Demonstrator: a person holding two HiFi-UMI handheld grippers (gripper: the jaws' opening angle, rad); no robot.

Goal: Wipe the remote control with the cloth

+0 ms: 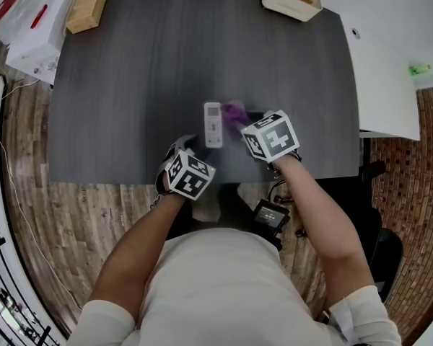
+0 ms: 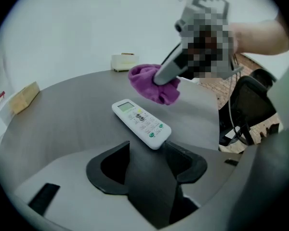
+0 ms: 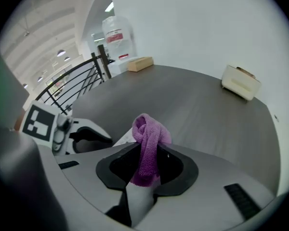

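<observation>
Left gripper: fingers apart, clamping nothing. The near end of the remote lies just ahead of them.
Remote control: flat and buttons-up on the dark tabletop, between my two grippers.
Cloth: purple and bunched, just beside the remote's far end. I cannot tell whether it touches.
Right gripper: fingers clamped on the cloth, with the wad sticking out beyond the tips.
Step in hand: as I judge it, the first wipe.
Doing it well: I'd steady the near end with the left fingers. Then I'd lay the wad on the display end and draw it lengthwise, pressing lightly and keeping the hard tips off the buttons.
</observation>
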